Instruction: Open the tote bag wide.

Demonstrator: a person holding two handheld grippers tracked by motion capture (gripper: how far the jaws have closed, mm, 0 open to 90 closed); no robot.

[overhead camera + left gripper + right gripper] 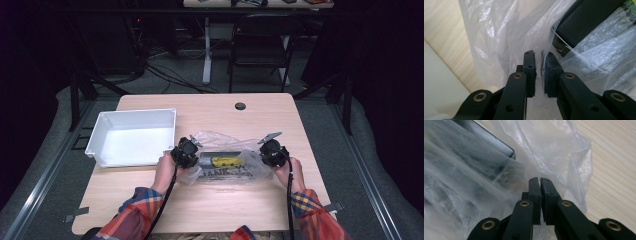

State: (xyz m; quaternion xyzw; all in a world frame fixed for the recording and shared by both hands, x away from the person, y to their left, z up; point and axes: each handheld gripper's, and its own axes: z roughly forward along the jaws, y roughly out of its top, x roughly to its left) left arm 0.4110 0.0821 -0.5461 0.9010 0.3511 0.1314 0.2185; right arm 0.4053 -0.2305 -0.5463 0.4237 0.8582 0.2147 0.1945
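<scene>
High view: a pale wooden desk (150, 195) carries a white plastic bin (131, 136) at its left side and, just right of the bin near the front middle, a crumpled clear plastic bag (225, 167) with dark lettering. Inside the bag lies a flat dark box (220, 157) with a yellow patch on it. A person in plaid sleeves reaches in from the bottom edge. The left hand-held gripper (186, 152) sits at the bag's left end, between the bag and the bin's near corner, and the right hand-held gripper (273, 153) sits at the bag's right end.

Left gripper view shows the left hand-held gripper (538, 62) with its jaws drawn near together, a narrow gap remaining, and a fold of the bag's film (499, 37) pinched between them; the dark box (586, 20) lies beyond, upper right. Right gripper view shows the right hand-held gripper (540, 181) with jaws pressed nearly flat together on the bag's film (549, 150), the box's corner (496, 147) at upper left.
</scene>
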